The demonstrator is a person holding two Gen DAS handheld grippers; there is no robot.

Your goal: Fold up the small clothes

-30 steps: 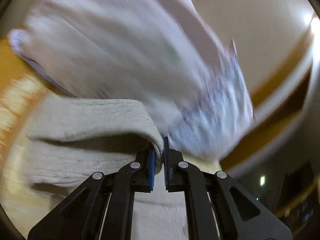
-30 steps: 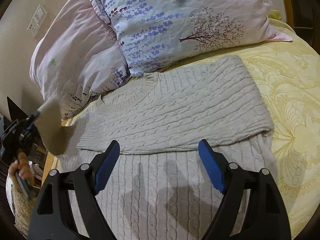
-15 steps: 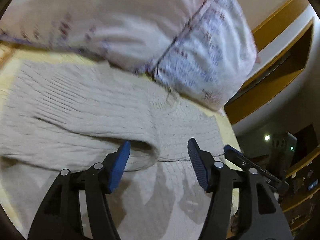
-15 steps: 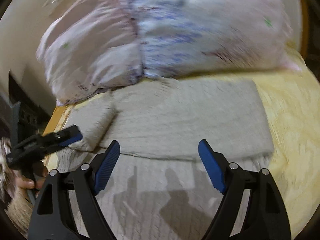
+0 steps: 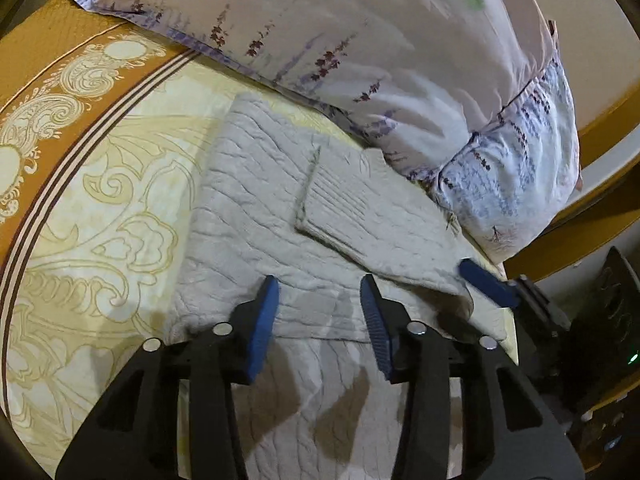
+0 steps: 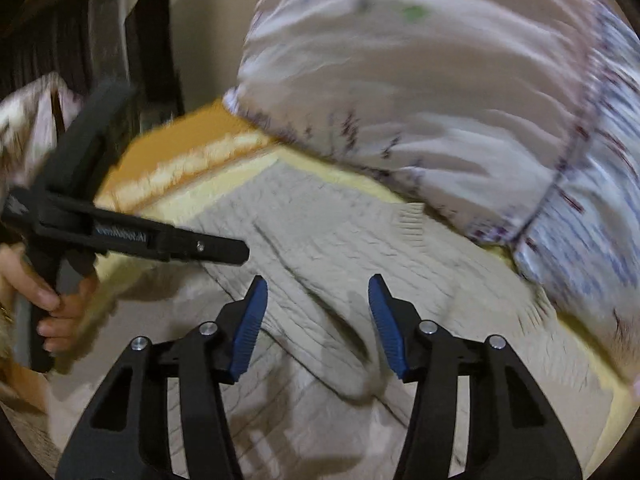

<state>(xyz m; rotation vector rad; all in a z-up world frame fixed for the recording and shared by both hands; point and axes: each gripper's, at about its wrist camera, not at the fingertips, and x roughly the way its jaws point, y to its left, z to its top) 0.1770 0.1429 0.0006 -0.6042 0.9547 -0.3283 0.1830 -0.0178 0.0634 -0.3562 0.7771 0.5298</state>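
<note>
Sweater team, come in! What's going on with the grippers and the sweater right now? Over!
Left gripper and right gripper both closing, nothing between the pads. Grey knit sweater flat on the yellow bedspread, sleeve folded across it. Pillows touch its far edge.

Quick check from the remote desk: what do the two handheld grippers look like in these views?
Both the left gripper and right gripper have matte black frames with cut-out arms, silver screw heads and ribbed blue pads. In the right wrist view, the left one shows white lettering, too blurred to read, and a trigger handle.
</note>
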